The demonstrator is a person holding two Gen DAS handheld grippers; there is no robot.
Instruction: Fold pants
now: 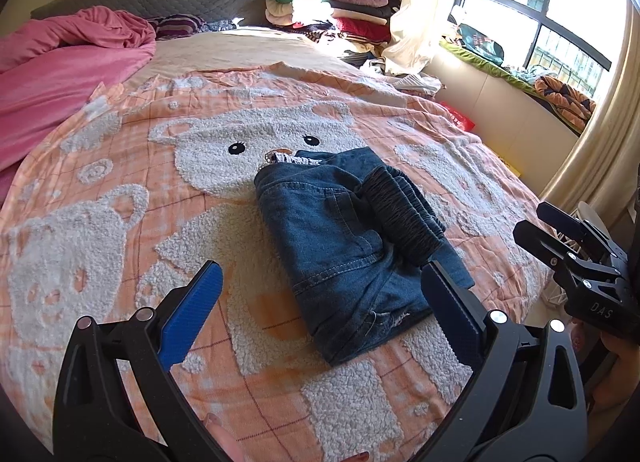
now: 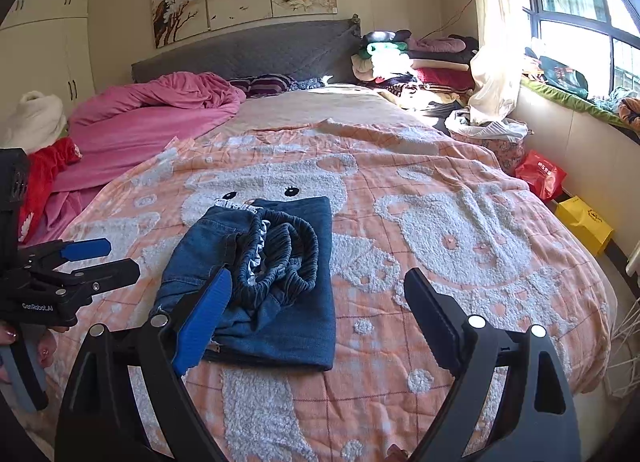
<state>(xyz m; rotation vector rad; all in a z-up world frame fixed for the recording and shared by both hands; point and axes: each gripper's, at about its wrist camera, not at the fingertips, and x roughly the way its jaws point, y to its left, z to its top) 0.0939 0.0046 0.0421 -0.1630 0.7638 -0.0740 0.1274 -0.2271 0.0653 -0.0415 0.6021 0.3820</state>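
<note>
A pair of blue jeans point(image 1: 320, 230) lies folded into a compact bundle on the orange blanket with white bears point(image 1: 120, 182). The dark elastic waistband point(image 1: 404, 214) is bunched on top. My left gripper point(image 1: 320, 274) hovers open just short of the bundle's near edge, with nothing pressed between its blue pads. My right gripper point(image 1: 530, 218) shows at the right edge, off the cloth. In the right wrist view the jeans point(image 2: 304, 322) lie ahead and left of centre. There my right gripper point(image 2: 320, 276) is open above their near right part, and my left gripper point(image 2: 120, 256) is open at the left.
A pink duvet point(image 2: 160, 114) is heaped at the far left by the grey headboard point(image 2: 248, 50). Stacked clothes point(image 2: 416, 66) fill the far right corner. A red bag point(image 2: 540, 174) and a yellow box point(image 2: 584, 222) sit on the floor under the window sill point(image 2: 568, 98).
</note>
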